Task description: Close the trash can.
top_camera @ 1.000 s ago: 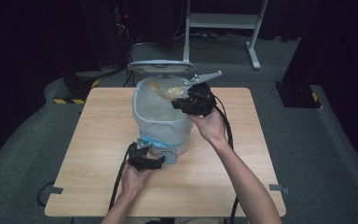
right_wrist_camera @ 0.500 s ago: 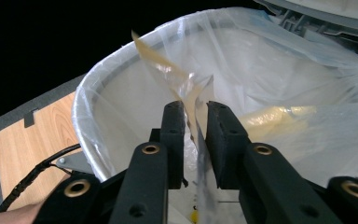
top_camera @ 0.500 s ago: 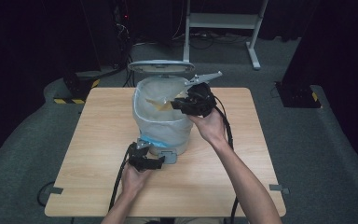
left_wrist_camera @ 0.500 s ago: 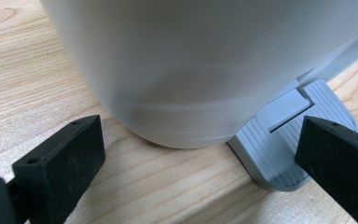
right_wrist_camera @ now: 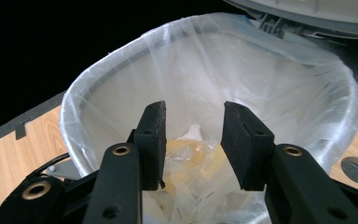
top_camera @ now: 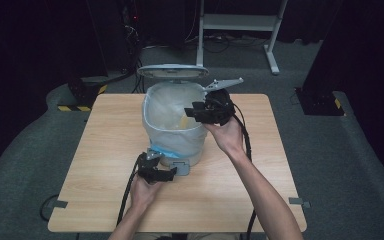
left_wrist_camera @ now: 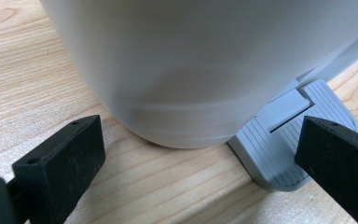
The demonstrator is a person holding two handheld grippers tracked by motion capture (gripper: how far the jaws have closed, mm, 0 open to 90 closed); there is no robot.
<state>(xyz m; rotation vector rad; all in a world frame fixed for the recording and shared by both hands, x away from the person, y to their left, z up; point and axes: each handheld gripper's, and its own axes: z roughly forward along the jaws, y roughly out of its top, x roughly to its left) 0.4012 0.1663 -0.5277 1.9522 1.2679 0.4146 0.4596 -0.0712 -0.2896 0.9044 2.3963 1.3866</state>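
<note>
My right claw (right_wrist_camera: pixel 193 142) hangs over the lined bin (top_camera: pixel 172 125) on the desk (top_camera: pixel 105 150), its jaws just opening, nothing between them; yellowish wrapping (right_wrist_camera: pixel 191 158) lies inside. My left claw (left_wrist_camera: pixel 191 154) gapes wide, one jaw on the bin's pedal (left_wrist_camera: pixel 284 140).

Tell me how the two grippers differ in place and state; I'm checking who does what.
The left gripper sits low at the pedal, jaws wide; the right gripper hangs over the lined bin, jaws narrower, just been opening, nothing between them. Both are open.
</note>
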